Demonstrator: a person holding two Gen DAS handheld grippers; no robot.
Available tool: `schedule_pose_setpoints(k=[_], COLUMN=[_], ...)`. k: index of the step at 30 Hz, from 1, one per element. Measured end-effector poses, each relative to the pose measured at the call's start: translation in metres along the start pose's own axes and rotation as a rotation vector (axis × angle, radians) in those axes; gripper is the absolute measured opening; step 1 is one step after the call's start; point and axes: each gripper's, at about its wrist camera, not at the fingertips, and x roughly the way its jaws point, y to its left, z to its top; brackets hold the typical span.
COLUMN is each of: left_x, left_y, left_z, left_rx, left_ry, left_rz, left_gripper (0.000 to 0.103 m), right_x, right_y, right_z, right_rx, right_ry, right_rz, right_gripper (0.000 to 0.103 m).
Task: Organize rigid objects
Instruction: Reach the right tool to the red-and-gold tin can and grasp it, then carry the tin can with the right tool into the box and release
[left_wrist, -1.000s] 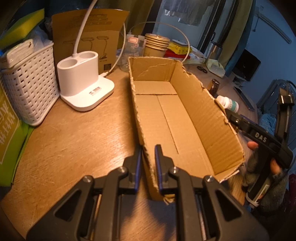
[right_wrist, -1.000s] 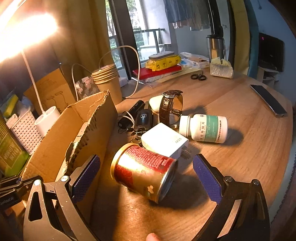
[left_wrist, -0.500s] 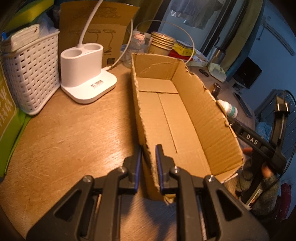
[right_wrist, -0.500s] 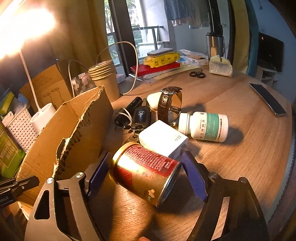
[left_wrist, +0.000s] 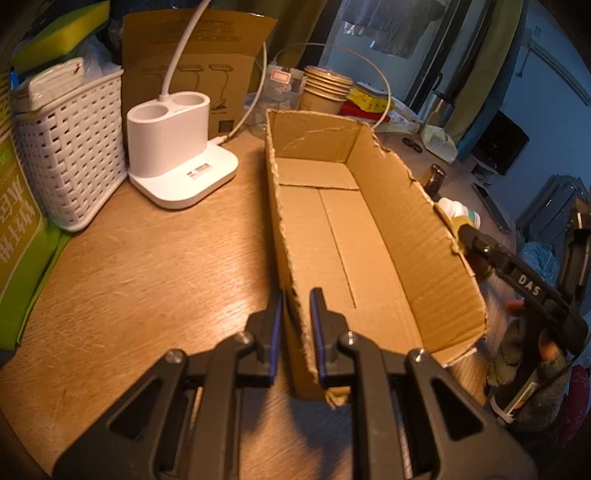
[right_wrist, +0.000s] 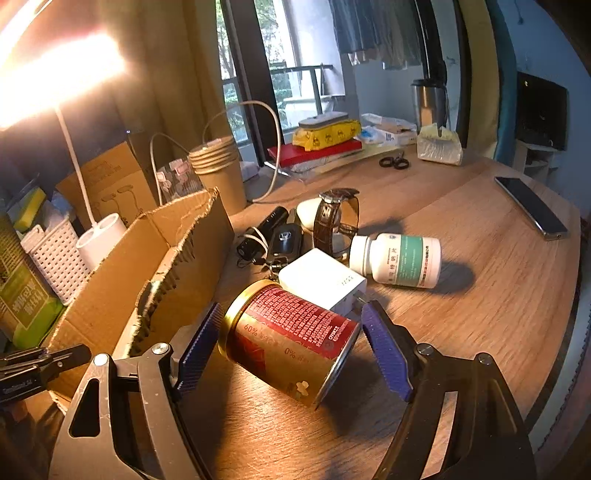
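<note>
The cardboard box (right_wrist: 155, 266) stands on the worktop (right_wrist: 480, 295). Right of the box lies the can (right_wrist: 291, 339) on its side; behind the can sit the charger (right_wrist: 321, 280), pill bottle (right_wrist: 397, 260) and watch (right_wrist: 334, 218). Left of the box stands the basket (left_wrist: 70, 155)

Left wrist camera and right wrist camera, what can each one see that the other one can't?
Only the left wrist view shows the bare floor inside the cardboard box and the left gripper with its jaws pinching the box wall. Only the right shows the red can between the right gripper's jaws, plus the watch and phone. Both show the box, the white basket and the pill bottle.
</note>
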Motion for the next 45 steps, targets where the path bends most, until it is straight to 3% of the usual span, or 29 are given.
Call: schedule_pose_setpoints(k=[8,17,32,45], left_x=[0.000,-0.001,-0.001,-0.001], left_y=[-0.002,-0.003,-0.003,-0.003], left_z=[-0.001,-0.003,-0.003,-0.003], left_rx=[0.009,0.014,0.015,0.016], left_ry=[-0.009,-0.013,-0.014,-0.015], left_rz=[0.016,0.022,0.022,0.024], left_gripper=[0.016,0.016,0.016,0.015], right_x=[-0.037,-0.066,-0.057,-0.032], right_y=[0.013,0.057,0.102,0.112], right_z=[0.012,0.017,0.003,-0.010], right_rx=[-0.021,-0.122,-0.211,-0.236], right_ry=[-0.088,-0.141,-0.083,0.007], right_rz=[0.076,0.191,0.298,0.307], right_gripper=[0.080,0.080,0.080,0.080])
